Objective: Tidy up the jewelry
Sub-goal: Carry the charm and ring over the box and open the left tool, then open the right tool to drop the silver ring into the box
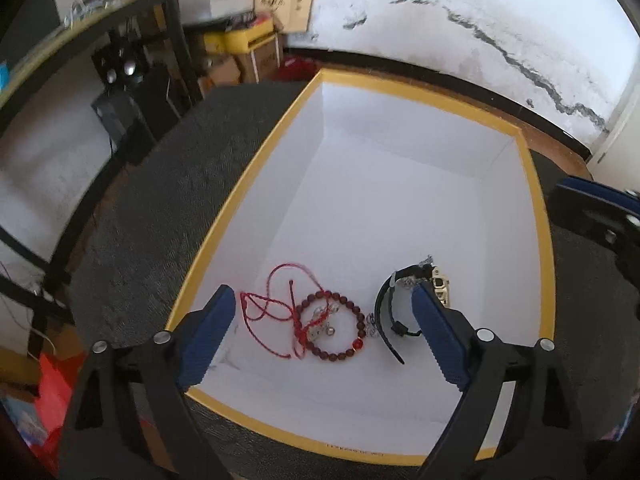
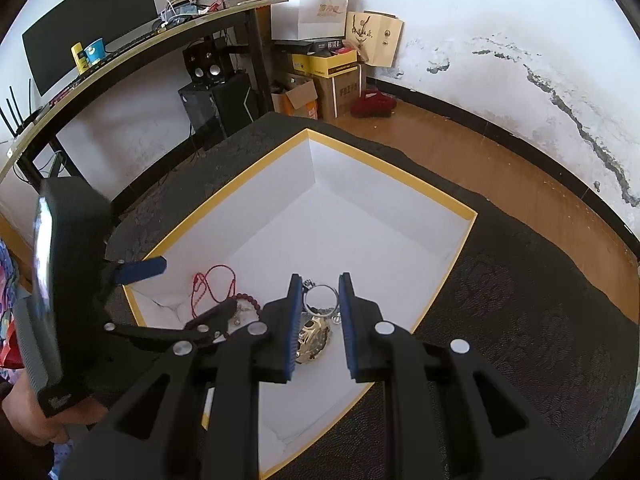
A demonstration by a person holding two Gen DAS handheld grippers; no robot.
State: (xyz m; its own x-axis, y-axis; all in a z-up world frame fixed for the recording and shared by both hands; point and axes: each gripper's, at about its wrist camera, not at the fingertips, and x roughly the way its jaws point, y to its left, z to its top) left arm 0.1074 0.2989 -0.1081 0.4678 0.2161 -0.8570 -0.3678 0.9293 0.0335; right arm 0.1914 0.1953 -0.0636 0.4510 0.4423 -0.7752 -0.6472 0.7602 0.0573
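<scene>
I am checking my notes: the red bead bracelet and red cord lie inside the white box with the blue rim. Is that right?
Only the rim colour is wrong: the box has a yellow rim, clear in the left wrist view. The red bead bracelet and red cord do lie inside it.

open left gripper (image 1: 323, 322), bead bracelet (image 1: 334, 331) below
</scene>
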